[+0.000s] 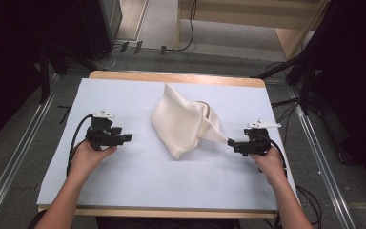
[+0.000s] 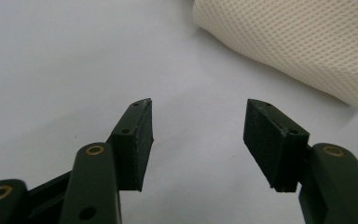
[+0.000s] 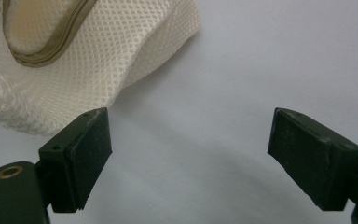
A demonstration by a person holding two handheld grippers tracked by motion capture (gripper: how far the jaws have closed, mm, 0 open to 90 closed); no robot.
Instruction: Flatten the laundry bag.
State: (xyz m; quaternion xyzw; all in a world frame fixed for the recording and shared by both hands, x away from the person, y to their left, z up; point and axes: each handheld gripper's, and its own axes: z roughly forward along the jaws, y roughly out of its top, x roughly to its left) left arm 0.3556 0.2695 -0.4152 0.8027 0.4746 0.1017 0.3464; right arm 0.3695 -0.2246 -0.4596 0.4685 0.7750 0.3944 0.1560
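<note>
Reaching rightward, the mesh bag's corner touches the right hand-held gripper, wide open and empty; the left hand-held gripper, also gaping empty, sits farther off.

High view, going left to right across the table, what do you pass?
Left gripper → cream mesh bag → right gripper, all on the pale blue table cover.

Lab: floor rails, black drapes
</note>
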